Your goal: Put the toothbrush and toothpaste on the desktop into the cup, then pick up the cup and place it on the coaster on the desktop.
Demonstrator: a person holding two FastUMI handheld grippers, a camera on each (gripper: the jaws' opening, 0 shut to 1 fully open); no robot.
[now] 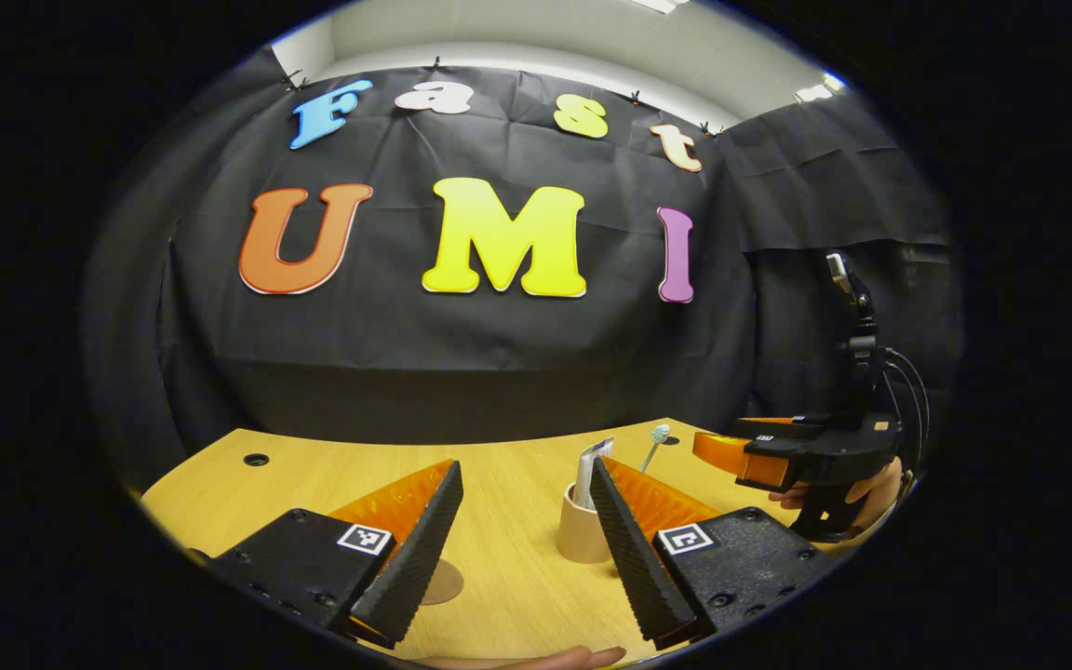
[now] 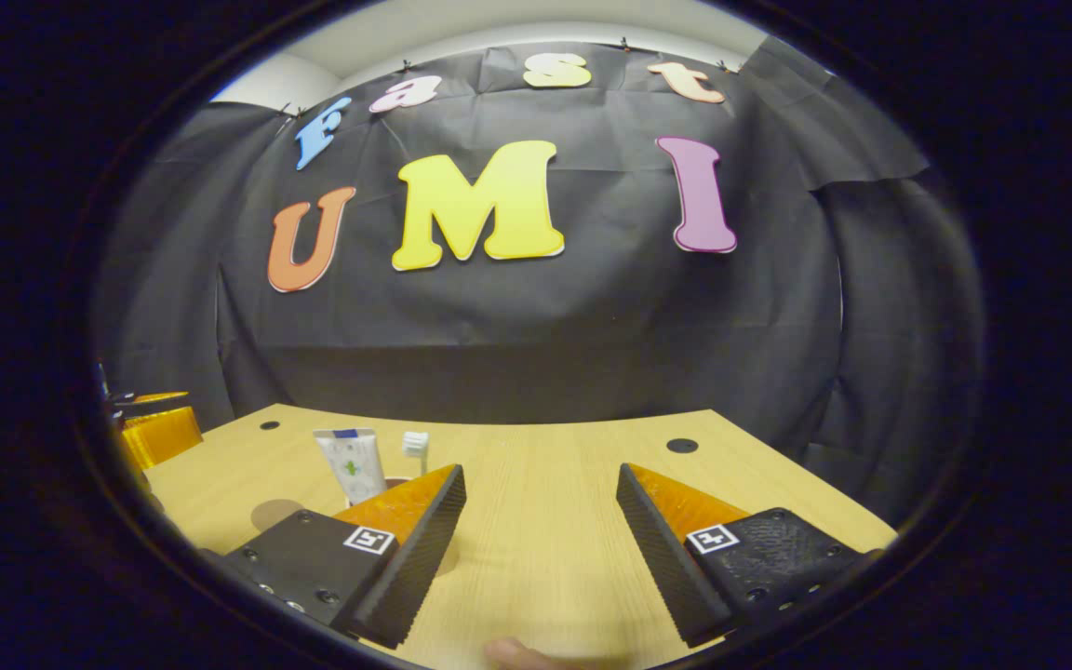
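A tan cup [image 1: 581, 535] stands on the wooden desk [image 1: 508, 568] in the left gripper view, partly behind that gripper's right finger. A white toothpaste tube [image 1: 592, 470] and a toothbrush [image 1: 655, 445] stick up out of it. A round brown coaster [image 1: 443, 582] lies left of the cup, half hidden by the left finger. My left gripper [image 1: 522, 544] is open, near the cup, holding nothing. In the right gripper view the toothpaste tube [image 2: 350, 463] and toothbrush head [image 2: 415, 443] rise behind my right gripper's left finger. My right gripper [image 2: 541, 540] is open and empty. The coaster [image 2: 275, 513] lies at left.
The right gripper with the hand holding it [image 1: 801, 456] hovers over the desk's right side in the left gripper view. The left gripper [image 2: 156, 433] shows at the far left of the right gripper view. Cable holes [image 1: 256, 460] [image 2: 682, 446] mark the desk's back corners. The black cloth wall stands behind.
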